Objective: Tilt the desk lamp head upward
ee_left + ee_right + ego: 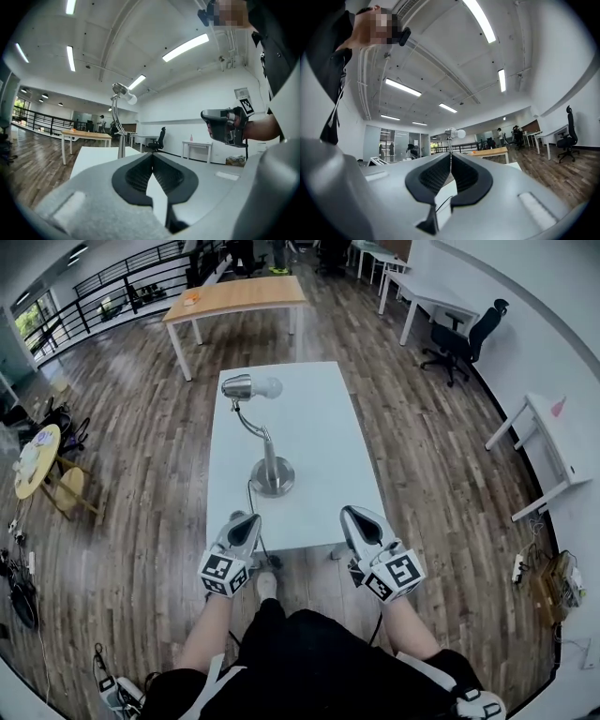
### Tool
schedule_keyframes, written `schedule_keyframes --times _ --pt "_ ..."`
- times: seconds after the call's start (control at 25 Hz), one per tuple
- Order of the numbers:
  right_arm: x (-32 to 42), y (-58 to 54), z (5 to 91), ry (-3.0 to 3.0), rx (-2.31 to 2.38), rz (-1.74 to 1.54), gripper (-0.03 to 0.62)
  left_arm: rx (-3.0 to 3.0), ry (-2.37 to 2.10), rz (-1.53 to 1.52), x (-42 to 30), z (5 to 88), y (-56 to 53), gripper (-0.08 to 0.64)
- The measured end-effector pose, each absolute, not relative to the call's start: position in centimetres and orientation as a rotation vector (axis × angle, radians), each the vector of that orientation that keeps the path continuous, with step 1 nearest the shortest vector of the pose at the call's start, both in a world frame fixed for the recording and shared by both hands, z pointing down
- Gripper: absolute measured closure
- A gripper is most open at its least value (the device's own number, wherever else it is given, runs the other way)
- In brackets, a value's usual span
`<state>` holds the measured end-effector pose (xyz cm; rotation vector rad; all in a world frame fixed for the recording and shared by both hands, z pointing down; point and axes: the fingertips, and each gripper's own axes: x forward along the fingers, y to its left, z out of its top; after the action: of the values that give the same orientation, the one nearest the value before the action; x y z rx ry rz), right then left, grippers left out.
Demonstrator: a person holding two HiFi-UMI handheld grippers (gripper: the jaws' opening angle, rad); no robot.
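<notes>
A silver desk lamp stands on a white table (328,437): round base (273,477), curved neck, head (250,386) with a white bulb pointing right, roughly level. In the head view my left gripper (249,518) and right gripper (353,514) hover at the table's near edge, either side of the base, both shut and empty, touching nothing. The left gripper view shows the lamp head (123,91) ahead above my shut left gripper (152,155), and my right gripper (204,114) off to the right. From the right gripper view the lamp head (454,133) rises just above my shut right gripper (451,154).
A black cable (255,523) runs from the lamp base over the table's near edge. A wooden table (234,298) stands beyond, white desks (427,296) and an office chair (459,338) at the right. Wood floor surrounds the table. People stand far off.
</notes>
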<state>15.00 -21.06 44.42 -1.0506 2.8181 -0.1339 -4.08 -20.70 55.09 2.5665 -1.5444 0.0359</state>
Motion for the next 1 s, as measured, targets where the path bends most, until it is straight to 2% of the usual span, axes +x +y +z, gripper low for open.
schedule_keyframes --times 0.32,0.68,1.0 --pt "16.6 -16.4 45.1 2.808 -1.03 -0.141 0.589 2.468 -1.723 -0.085 -6.1 51.4 -12.2 0.56" --pt "17.1 -14.3 46.2 2.815 -1.152 -0.142 0.589 2.48 -1.779 -0.199 -7.6 49.0 -7.9 0.56" --pt "13.5 -12.6 45.9 2.802 -1.167 -0.132 0.589 2.5 -1.725 -0.195 -10.1 48.6 -6.1 0.56"
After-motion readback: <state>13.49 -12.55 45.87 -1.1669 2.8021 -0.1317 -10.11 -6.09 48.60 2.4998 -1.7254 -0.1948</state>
